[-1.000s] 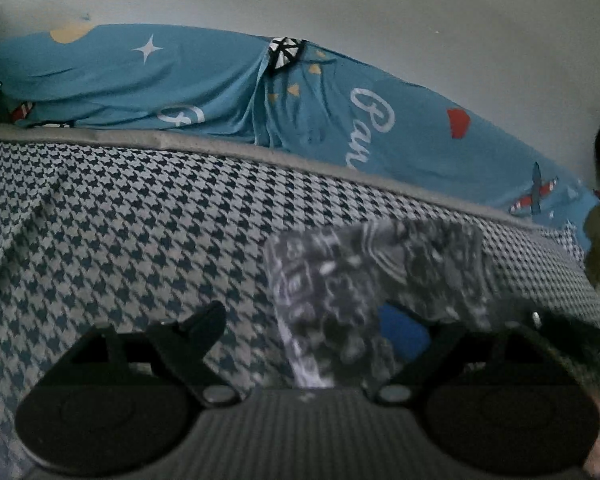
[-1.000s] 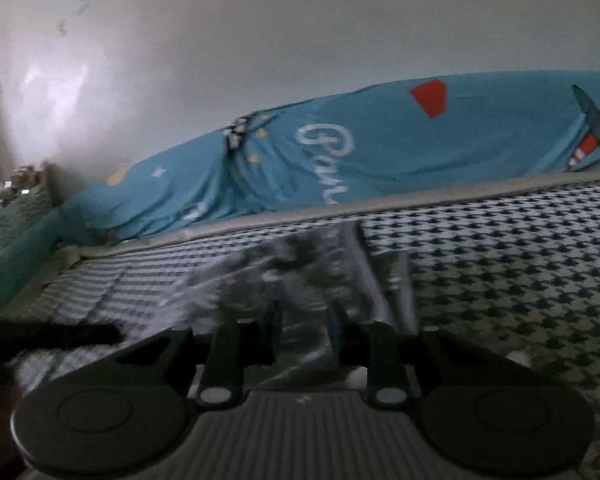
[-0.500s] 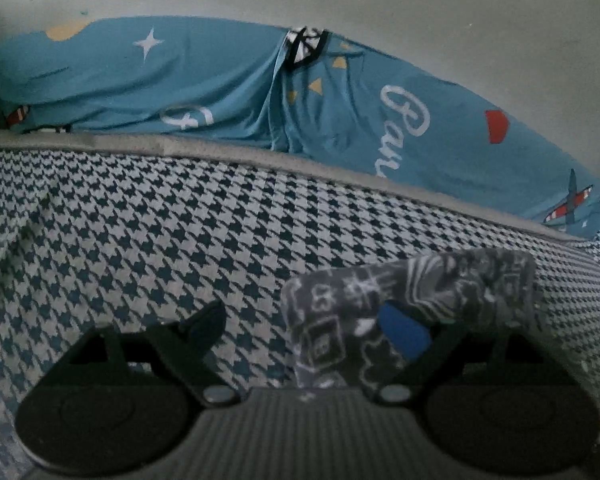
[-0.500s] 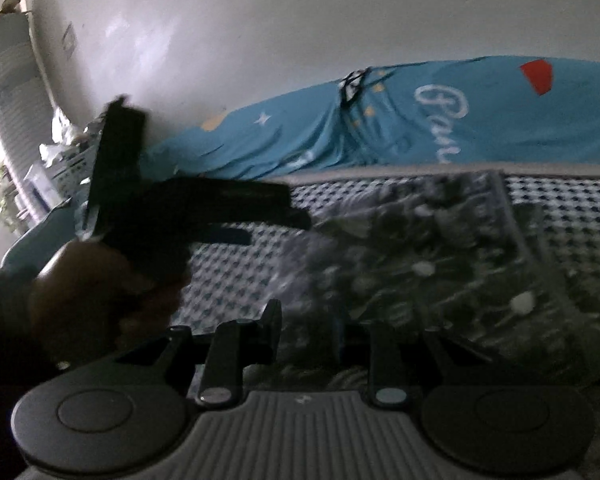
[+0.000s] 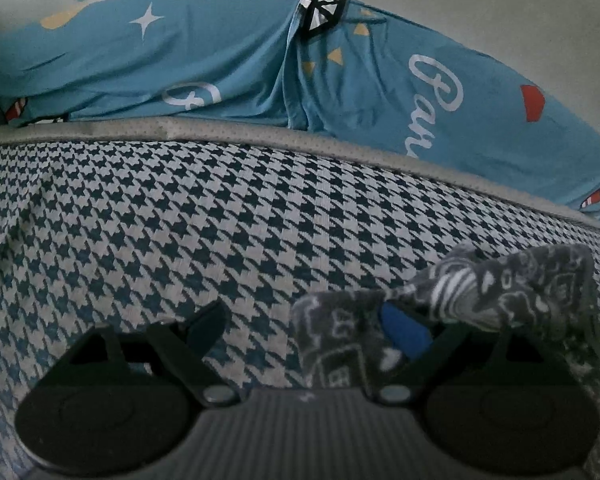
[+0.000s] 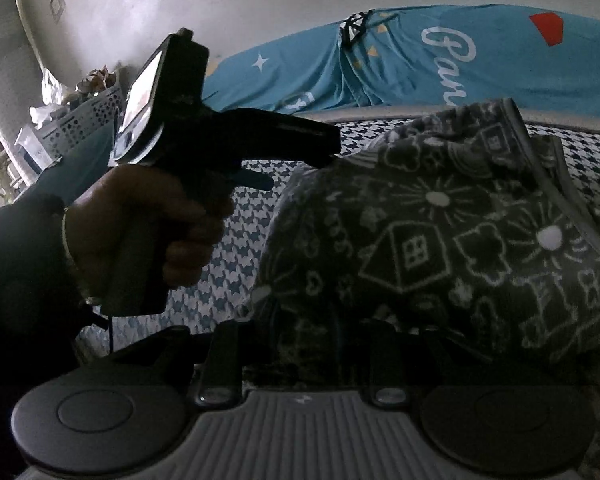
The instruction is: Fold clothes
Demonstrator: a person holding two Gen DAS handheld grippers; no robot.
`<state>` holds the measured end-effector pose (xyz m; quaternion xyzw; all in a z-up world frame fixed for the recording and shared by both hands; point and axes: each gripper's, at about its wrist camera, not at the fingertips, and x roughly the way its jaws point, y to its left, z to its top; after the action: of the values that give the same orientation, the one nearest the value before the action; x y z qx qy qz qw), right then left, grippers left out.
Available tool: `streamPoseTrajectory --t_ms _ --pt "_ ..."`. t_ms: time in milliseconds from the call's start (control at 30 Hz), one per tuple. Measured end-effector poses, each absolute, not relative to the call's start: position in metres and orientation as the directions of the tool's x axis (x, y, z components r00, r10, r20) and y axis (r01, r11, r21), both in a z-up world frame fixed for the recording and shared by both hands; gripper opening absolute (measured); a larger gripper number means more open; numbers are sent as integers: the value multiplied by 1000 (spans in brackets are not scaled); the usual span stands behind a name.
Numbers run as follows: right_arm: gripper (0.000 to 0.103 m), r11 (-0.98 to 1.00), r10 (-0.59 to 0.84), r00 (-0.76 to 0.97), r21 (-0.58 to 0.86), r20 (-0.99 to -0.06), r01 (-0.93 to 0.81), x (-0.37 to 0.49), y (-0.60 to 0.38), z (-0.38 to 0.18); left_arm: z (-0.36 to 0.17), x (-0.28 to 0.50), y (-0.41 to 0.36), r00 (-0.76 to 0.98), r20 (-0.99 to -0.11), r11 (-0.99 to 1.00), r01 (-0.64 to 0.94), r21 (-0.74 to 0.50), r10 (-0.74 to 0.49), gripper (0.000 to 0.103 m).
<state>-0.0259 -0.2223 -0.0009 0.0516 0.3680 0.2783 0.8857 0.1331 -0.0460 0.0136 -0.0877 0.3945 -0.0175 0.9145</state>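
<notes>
On the left, a hand [image 6: 140,232] in a dark sleeve carries the left tool [image 5: 304,326], its jaws spread wide above the houndstooth bed [image 5: 180,220] with nothing pinched, its blue-padded finger [image 5: 404,330] against the edge of the dark grey doodle-print garment [image 6: 440,240]. That garment lies bunched on the bed in front of the blue printed cover [image 5: 220,64] along the wall. On the right, the right tool [image 6: 304,346] has its jaws narrowed onto the garment's near edge.
</notes>
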Motion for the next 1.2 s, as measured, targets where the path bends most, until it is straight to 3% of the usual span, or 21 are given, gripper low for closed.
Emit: streamPoseTrajectory --t_ms 300,567,700,800,1200 --pt "26 852 514 598 285 -615 -439 -31 -221 1 25 134 -51 684 -728 994 -34 -101 -50 89" --pt "36 860 510 642 309 -572 -407 -42 -235 12 50 98 -49 707 -708 999 -44 -32 8 91" --pt "38 884 467 669 312 -578 -348 -43 -239 14 52 73 -46 702 -713 998 -49 -34 10 91" --pt "46 897 442 686 305 -578 -320 -45 -241 15 51 57 -45 696 -718 998 -49 -27 15 91" --pt "53 926 366 723 303 -586 -224 -54 -250 16 44 6 -44 684 -729 997 -65 -39 16 93"
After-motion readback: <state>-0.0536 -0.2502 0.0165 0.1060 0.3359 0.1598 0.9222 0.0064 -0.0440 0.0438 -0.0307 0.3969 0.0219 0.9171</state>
